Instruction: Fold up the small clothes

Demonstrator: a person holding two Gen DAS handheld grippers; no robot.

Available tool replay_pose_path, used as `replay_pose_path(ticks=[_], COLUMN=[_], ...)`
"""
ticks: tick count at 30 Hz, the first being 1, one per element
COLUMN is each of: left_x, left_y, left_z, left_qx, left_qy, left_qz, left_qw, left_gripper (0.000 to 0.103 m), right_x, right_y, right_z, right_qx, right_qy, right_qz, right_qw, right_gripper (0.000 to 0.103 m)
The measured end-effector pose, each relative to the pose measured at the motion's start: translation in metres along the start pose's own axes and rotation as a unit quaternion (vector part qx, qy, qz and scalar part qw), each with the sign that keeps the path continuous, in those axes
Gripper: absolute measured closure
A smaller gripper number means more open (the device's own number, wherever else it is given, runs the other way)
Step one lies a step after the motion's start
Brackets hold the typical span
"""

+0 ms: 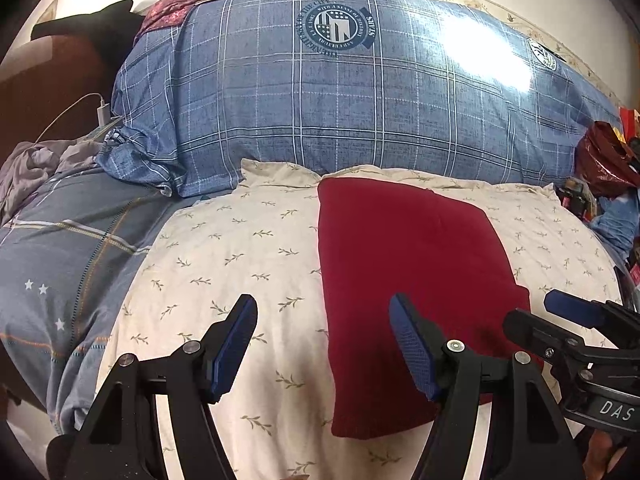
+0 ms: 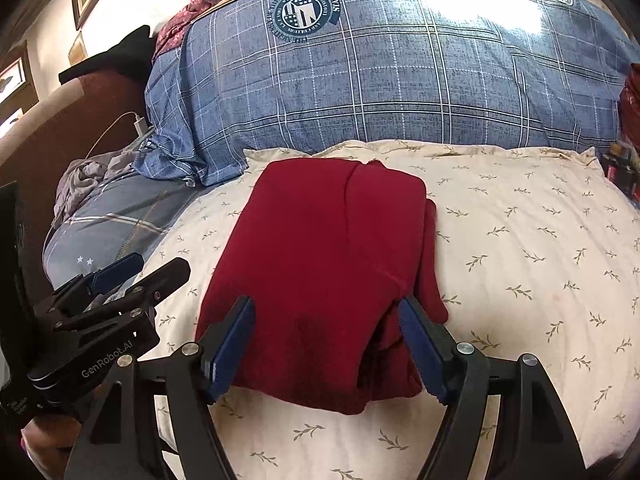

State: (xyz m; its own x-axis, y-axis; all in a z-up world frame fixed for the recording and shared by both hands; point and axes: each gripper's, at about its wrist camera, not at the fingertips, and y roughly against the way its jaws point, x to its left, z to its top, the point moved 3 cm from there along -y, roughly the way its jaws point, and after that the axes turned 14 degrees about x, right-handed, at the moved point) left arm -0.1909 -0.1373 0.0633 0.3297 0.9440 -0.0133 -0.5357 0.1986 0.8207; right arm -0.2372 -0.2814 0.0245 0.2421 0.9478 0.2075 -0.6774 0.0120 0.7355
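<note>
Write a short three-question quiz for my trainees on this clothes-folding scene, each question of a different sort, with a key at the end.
1. True or false: the right gripper is clamped shut on the red garment.
2. What does the red garment lie on? A. bare floor B. cream leaf-print cushion C. wooden chair
3. Fill in: behind the cushion lies a large blue ____ pillow.

Key
1. False: its jaws stand open above the garment's near edge; the left gripper is open too.
2. B
3. plaid (checked), with a round emblem.
</note>
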Motion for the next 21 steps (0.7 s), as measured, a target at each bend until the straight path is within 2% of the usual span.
replay_pose_path(ticks=[21], left_x=[-0.009], left_y=[-0.019], left_z=[0.009], left_qx=[0.015], left_qy=[-0.003], left_qz=[0.005], left_qw=[0.9999], left_gripper=[0.035], right_x=[-0.006], right_y=[-0.013], right_z=[0.006], right_qx=[0.017], right_qy=[-0.004], right_qz=[0.003], right_qw=[1.0], right_gripper=[0.028])
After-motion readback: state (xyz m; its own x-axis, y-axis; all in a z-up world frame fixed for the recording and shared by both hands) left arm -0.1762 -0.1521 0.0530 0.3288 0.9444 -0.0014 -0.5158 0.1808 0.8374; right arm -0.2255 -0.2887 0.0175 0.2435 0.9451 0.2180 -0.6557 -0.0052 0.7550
